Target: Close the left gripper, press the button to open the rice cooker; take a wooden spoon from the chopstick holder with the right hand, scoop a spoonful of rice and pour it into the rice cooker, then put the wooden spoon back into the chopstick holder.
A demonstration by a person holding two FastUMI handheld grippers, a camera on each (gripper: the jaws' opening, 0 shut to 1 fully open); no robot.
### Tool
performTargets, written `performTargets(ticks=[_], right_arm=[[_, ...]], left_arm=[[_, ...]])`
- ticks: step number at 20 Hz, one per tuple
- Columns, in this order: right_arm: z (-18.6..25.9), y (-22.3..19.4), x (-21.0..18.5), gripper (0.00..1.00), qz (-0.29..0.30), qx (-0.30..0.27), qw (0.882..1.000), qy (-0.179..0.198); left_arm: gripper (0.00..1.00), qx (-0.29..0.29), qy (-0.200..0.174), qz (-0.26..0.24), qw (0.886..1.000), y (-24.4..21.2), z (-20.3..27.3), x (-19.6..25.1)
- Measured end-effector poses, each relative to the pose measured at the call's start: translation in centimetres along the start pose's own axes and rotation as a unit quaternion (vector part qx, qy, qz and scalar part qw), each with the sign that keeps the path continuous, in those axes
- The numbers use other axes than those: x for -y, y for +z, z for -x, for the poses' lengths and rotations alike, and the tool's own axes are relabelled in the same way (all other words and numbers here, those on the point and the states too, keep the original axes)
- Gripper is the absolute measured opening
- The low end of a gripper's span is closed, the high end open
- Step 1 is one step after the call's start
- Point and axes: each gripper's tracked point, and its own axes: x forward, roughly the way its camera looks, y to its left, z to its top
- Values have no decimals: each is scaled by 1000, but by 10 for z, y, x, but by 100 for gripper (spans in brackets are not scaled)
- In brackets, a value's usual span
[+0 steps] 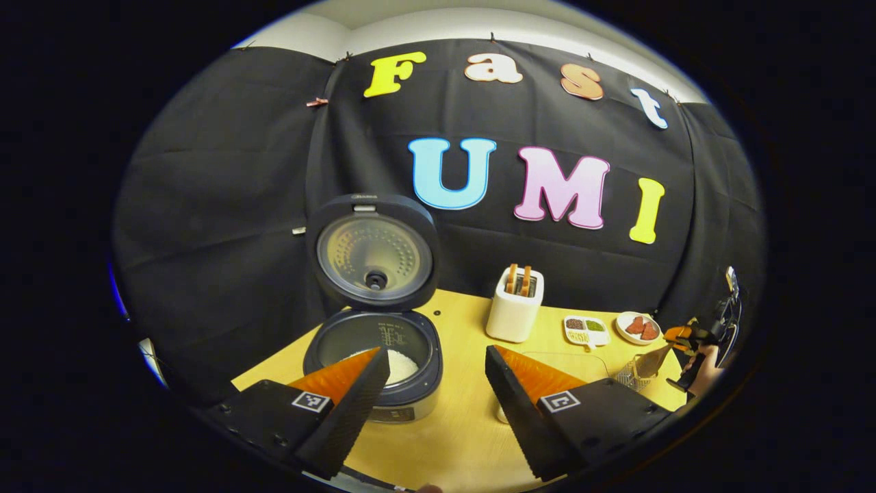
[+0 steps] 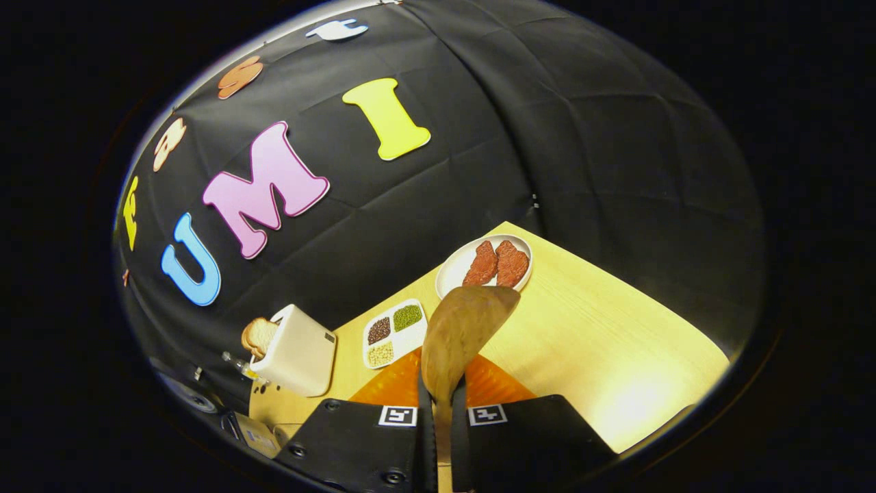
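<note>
The rice cooker (image 1: pixel 373 356) stands open, its lid (image 1: pixel 373 250) upright and white rice (image 1: pixel 402 365) in the pot. My left gripper (image 1: pixel 436 352) is open in front of it, fingers wide apart and holding nothing. At the far right of the left gripper view, the right gripper (image 1: pixel 684 339), held by a hand, carries the wooden spoon (image 1: pixel 653 357) just above the wire chopstick holder (image 1: pixel 633 375). In the right gripper view, my right gripper (image 2: pixel 443 397) is shut on the spoon's handle, and the spoon bowl (image 2: pixel 465 329) sticks out ahead, empty.
A white toaster (image 1: pixel 514 311) with bread stands mid-table. Right of it lie a small divided tray of grains (image 1: pixel 586 330) and a plate with meat pieces (image 1: pixel 638 327). The same toaster (image 2: pixel 298 350), tray (image 2: pixel 393 333) and plate (image 2: pixel 487 263) appear ahead of the spoon.
</note>
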Motion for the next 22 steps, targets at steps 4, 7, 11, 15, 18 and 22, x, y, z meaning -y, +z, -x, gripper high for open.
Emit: performTargets(ticks=[4,7,11,15,18,22], right_arm=[[-19,-20,16,13,-15,-26,999,-28],[-19,-30,16,14,-10,-33,999,-32],[3,-28,15,34,18,-34,999,-30],[40,-19,17,99,44,-23,998,-37],[84,-12,29,99,78,-7,996,-47],[143,-5,42,99,91,19,993,-74]], left_arm=[[95,35,36,-4,999,30,-3,-24],[95,66,54,-20,996,52,-3,-40],[95,112,62,-28,991,88,-13,-60],[95,175,54,-57,981,138,-37,-74],[92,214,44,-77,973,166,-62,-84],[97,242,23,-74,967,185,-101,-97]])
